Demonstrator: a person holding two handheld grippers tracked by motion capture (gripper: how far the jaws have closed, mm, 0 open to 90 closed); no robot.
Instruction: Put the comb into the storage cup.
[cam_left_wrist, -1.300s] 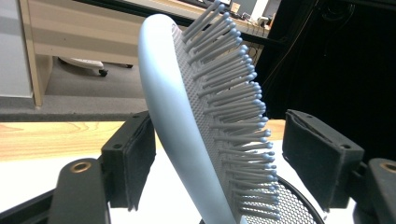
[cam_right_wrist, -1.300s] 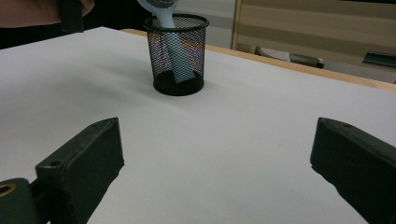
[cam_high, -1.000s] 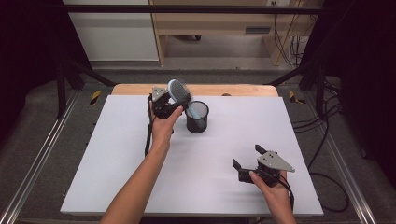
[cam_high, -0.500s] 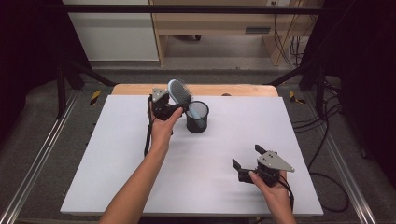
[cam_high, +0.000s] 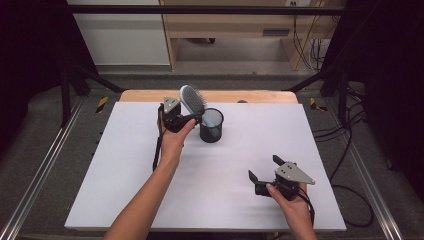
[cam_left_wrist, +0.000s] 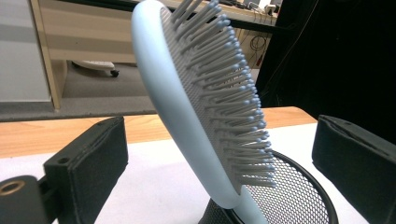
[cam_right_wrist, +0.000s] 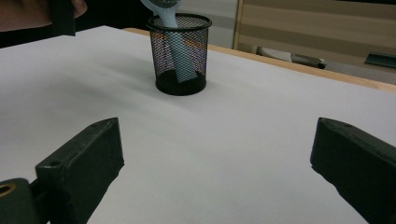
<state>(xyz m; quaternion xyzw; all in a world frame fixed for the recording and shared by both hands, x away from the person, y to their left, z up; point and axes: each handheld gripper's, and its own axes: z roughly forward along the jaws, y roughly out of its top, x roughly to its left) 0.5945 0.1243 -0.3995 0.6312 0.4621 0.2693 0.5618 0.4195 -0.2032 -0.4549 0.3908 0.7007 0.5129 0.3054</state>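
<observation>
Pale blue plastic, the hairbrush (cam_high: 193, 100) stands handle-down in the black mesh cup (cam_high: 211, 131), its bristled head leaning out over the rim toward the tabletop's (cam_high: 120, 190) far left; the cup sits near the middle of the far edge. The left gripper (cam_high: 187, 118) is just beside the brush head, forearm stretched diagonally from the near edge, and in the left gripper view the jaws stand wide on either side of the head with clear gaps, pads off it; they have just been opening, and the brush between them is no longer gripped. The right gripper (cam_high: 263, 172) rests low near the near right corner, hand behind it, jaws spread wide on nothing and aimed at the cup. White tabletop lies open between the two grippers and along the left and near edges. Since a second ago both hands sit much as they did.
</observation>
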